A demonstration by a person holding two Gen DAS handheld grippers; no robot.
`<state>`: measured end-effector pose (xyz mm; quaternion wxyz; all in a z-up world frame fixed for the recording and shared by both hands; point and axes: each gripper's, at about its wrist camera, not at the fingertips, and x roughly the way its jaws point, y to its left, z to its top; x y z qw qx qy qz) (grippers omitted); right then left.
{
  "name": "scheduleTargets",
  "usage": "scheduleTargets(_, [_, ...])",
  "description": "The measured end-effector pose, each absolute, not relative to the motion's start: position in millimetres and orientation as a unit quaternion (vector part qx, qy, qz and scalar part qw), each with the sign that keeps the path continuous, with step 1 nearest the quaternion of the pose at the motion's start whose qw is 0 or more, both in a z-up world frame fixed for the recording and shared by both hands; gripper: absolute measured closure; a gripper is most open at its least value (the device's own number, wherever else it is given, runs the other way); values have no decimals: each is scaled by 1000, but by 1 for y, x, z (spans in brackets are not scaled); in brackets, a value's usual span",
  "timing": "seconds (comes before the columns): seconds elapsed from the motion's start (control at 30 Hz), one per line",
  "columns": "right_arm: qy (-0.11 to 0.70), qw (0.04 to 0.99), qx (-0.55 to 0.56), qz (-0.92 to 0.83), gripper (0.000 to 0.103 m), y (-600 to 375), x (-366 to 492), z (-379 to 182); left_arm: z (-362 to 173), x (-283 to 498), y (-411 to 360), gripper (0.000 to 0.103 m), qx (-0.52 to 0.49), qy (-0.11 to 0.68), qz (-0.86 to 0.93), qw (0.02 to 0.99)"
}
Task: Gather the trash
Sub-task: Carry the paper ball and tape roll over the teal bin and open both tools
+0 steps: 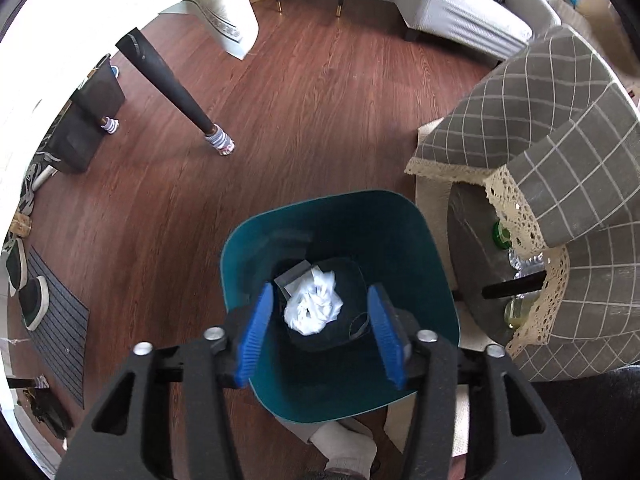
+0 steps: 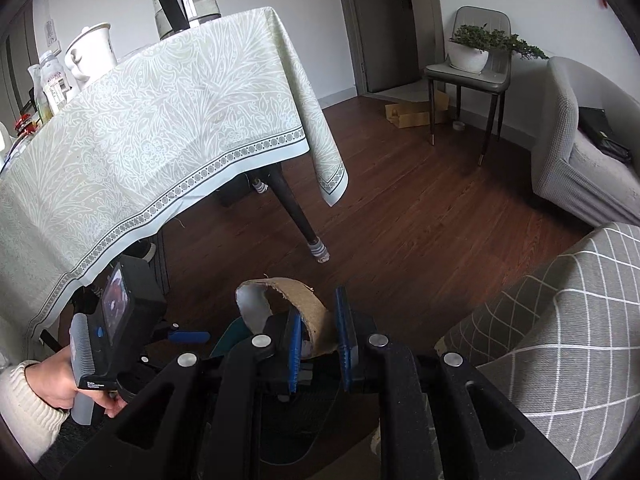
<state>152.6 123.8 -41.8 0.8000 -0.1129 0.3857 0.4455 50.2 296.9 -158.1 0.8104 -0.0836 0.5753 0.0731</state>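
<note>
A teal trash bin (image 1: 412, 240) stands on the wooden floor in the left wrist view. A crumpled white paper wad (image 1: 314, 300) lies at its bottom beside a grey scrap (image 1: 292, 274). My left gripper (image 1: 322, 334) is open and empty, held directly above the bin's mouth. In the right wrist view my right gripper (image 2: 320, 344) is shut on a torn cardboard tube (image 2: 298, 304), held above the floor. A sliver of the teal bin (image 2: 228, 336) shows below it. The left gripper (image 2: 120, 320) appears at lower left in a hand.
A table with a pale green patterned cloth (image 2: 160, 120) stands left, its dark leg (image 2: 296, 216) near the bin. A low table under a grey checked cloth (image 1: 560, 160) sits right of the bin. A white sofa (image 2: 580, 152), a chair with a plant (image 2: 468, 68) and a doormat with shoes (image 1: 52, 320) lie around.
</note>
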Motion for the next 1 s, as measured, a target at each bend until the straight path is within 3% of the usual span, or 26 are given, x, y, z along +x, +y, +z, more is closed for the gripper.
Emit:
scheduleTargets(0.3, [418, 775, -144, 452, 88, 159, 144, -78, -126, 34, 310, 35, -98, 515, 75, 848])
scheduleTargets(0.67, [466, 739, -180, 452, 88, 199, 133, -128, -90, 12, 333, 32, -119, 453, 90, 879])
scheduleTargets(1.0, [508, 703, -221, 447, 88, 231, 117, -178, -68, 0, 340, 46, -117, 419, 89, 896])
